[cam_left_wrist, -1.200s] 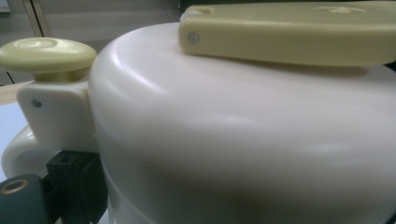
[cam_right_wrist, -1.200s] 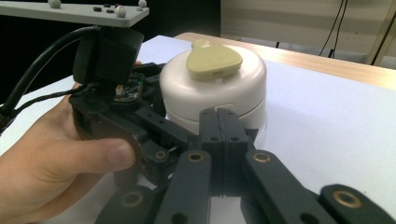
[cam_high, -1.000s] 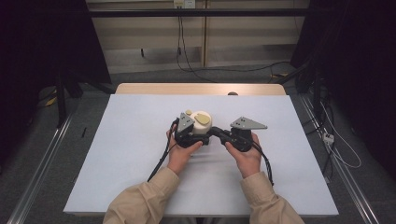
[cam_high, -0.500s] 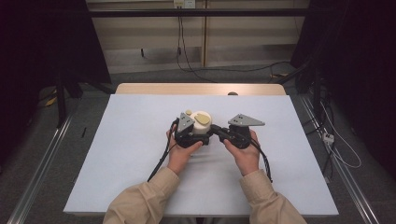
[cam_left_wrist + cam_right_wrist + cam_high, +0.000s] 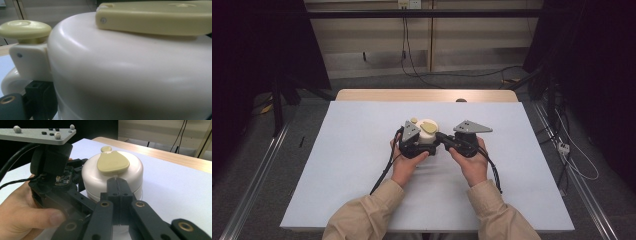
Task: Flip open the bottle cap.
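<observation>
Item: right gripper [image 5: 117, 185], jaws pressed together with nothing between them, tips just short of the near wall of the cream round container [image 5: 113, 173]. Left gripper [image 5: 412, 142] sits against the container's opposite side; I cannot tell its jaw setting. Container stands at mid-table [image 5: 337, 165], yellow-green lid tab [image 5: 112, 163] on top, long axis running away from my right gripper toward a small knob [image 5: 106, 149].
</observation>
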A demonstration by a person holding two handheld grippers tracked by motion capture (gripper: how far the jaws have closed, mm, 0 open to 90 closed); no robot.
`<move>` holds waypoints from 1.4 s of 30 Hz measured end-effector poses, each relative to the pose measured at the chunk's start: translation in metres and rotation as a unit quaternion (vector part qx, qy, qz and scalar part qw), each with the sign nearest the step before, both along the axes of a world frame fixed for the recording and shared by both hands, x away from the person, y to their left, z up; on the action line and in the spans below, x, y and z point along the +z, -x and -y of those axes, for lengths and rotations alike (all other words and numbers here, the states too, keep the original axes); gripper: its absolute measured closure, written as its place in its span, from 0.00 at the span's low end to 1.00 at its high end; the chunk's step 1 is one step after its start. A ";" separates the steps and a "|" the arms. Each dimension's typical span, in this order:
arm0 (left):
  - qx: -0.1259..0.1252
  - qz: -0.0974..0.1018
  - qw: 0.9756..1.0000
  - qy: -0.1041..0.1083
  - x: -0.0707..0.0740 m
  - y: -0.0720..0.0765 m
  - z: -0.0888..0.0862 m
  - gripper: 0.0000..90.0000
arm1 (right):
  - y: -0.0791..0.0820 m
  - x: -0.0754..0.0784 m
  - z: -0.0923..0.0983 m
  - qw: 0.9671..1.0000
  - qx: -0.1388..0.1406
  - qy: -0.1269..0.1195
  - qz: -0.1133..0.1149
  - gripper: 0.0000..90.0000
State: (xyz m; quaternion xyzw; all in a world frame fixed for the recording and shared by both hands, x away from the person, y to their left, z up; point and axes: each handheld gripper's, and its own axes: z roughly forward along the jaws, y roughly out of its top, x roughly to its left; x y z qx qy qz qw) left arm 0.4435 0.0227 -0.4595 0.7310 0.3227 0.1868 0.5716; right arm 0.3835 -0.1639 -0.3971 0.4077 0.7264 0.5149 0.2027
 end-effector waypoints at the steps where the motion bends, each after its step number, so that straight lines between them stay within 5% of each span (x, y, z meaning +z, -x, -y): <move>1: 0.000 0.000 1.000 0.000 0.000 0.000 0.000 0.07 | 0.000 0.000 -0.001 1.000 0.001 -0.001 0.000 1.00; 42: 0.001 0.000 1.000 -0.001 0.000 0.000 0.000 0.07 | -0.005 0.007 -0.001 1.000 -0.001 0.003 0.013 1.00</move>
